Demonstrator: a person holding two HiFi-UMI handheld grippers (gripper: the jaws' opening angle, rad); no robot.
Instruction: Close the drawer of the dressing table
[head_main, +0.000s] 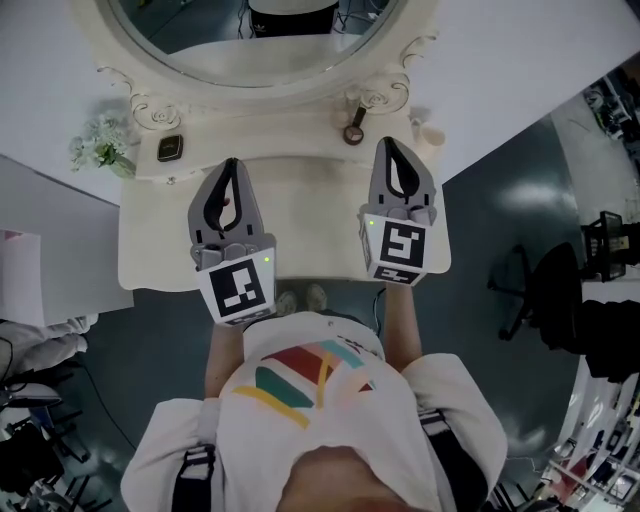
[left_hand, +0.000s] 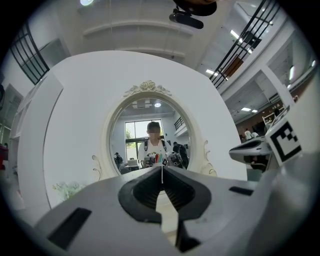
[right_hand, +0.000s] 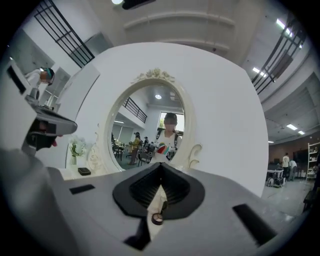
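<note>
Seen from above, a person in a white T-shirt (head_main: 330, 420) with coloured stripes stands at the front edge of a cream counter (head_main: 305, 215), holding two grey plastic tongs level over it; the left tongs (head_main: 233, 162) and the right tongs (head_main: 388, 141) each have their ribbed black pads drawn together at the tips, a teardrop gap behind them, gripping nothing; a marker cube (head_main: 238, 288) caps the rear of each. The drawer sits under the counter's front lip, hidden from above by the smooth, scallop-edged top. Farther back, a small dark square case (head_main: 170, 148) and a sprig of pale flowers (head_main: 100, 146) stand at the left rear; a round-headed trinket (head_main: 354, 133) lies near the right tongs' tips; behind them rises an oval mirror (head_main: 200, 35) in a carved, scrolled frame against a plain white wall panel (head_main: 520, 70). Bare grey floor (head_main: 500, 200) opens on both sides; a black office chair (head_main: 535, 285) stands well apart at right.
</note>
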